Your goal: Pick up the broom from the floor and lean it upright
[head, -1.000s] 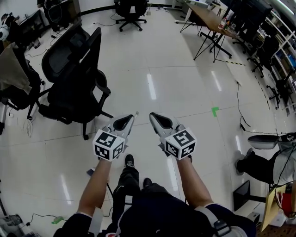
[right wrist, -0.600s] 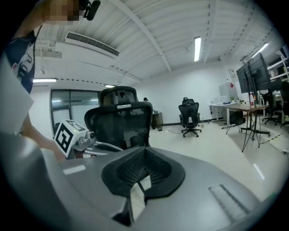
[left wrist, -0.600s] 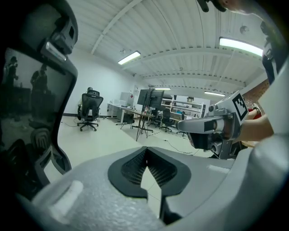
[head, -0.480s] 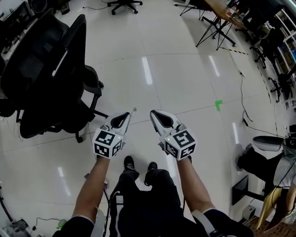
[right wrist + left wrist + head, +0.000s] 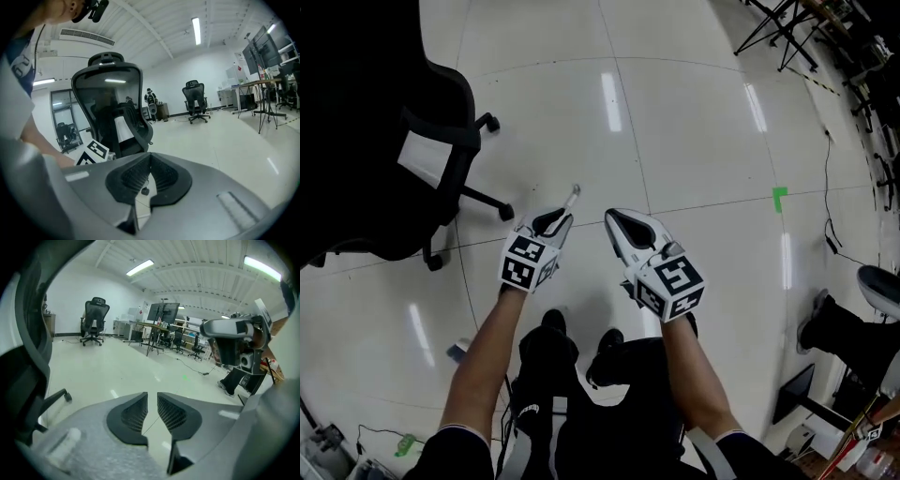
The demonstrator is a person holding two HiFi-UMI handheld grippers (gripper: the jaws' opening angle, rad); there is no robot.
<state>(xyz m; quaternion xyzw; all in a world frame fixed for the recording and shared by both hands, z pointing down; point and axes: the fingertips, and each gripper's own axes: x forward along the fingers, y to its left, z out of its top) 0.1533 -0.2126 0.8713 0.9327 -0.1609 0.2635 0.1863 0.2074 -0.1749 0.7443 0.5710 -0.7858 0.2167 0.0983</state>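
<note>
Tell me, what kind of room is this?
Probably an office or lab workspace: black swivel chairs, a desk with a monitor, and long ceiling lights over a shiny floor.

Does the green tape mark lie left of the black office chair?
No, the green tape mark lies far right of the black office chair.

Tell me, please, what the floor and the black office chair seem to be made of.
Floor: pale tile or vinyl, glossy; seams show and ceiling lights mirror in it. Office chair: back probably mesh in black plastic frame; light shows through.
</note>
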